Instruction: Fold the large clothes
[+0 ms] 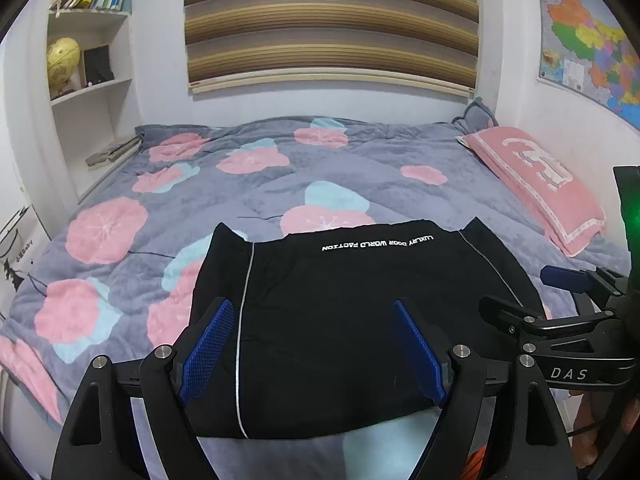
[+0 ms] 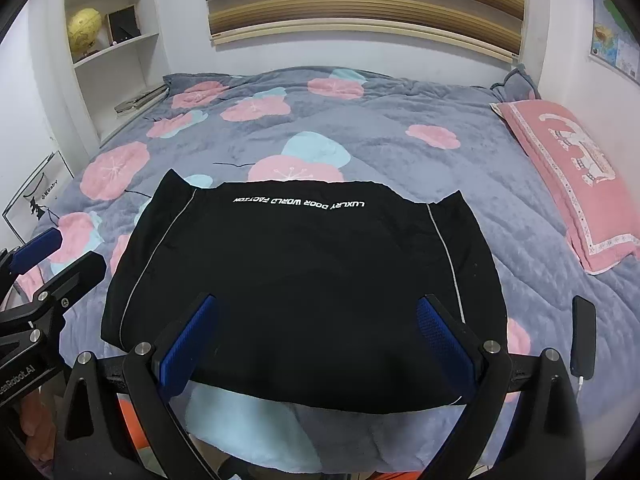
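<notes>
A black garment (image 1: 344, 320), folded to a rough rectangle of smooth matte fabric with thin pale piping down each side and a line of white lettering along its far edge, lies flat on the near part of the bed (image 1: 360, 160), over a plush grey quilt with pink and pale-blue blossoms. The left claw (image 1: 314, 354) and the right claw (image 2: 318, 346) each hang above it, jaws spread and empty, their blue pads finely cross-hatched. Only the right wrist view shows a dark phone (image 2: 583, 336) on the quilt beside the garment; only the left shows most of the wall map (image 1: 588, 44).
</notes>
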Motion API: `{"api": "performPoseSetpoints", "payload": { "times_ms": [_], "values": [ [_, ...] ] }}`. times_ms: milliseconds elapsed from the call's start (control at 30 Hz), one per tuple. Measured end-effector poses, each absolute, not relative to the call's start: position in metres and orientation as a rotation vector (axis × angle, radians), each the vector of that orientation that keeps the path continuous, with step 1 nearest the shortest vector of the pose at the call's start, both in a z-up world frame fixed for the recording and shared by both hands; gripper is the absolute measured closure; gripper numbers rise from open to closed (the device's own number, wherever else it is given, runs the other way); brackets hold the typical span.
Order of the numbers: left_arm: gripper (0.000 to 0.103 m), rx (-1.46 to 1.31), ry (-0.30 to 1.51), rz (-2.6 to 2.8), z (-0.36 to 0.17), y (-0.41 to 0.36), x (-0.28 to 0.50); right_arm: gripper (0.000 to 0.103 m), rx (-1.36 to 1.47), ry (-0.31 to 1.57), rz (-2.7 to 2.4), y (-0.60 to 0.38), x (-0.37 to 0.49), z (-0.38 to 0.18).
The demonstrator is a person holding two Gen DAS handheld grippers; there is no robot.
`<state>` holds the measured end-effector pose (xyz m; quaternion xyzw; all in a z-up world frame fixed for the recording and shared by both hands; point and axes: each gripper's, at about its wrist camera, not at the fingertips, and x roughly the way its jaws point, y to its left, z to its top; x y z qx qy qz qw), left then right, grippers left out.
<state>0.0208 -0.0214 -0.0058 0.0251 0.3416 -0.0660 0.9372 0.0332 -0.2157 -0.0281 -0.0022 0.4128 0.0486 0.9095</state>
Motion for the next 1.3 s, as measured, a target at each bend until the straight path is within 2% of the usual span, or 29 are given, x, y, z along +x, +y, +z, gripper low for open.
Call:
{"api": "performPoseSetpoints", "payload": {
  "times_ms": [1300],
  "values": [
    [0.020,0.060,0.751,-0.175,-0.017,-0.025,0.033,0.003,0.018,0.875,0.095,-0.216,0.036,-0.032]
  ]
}}
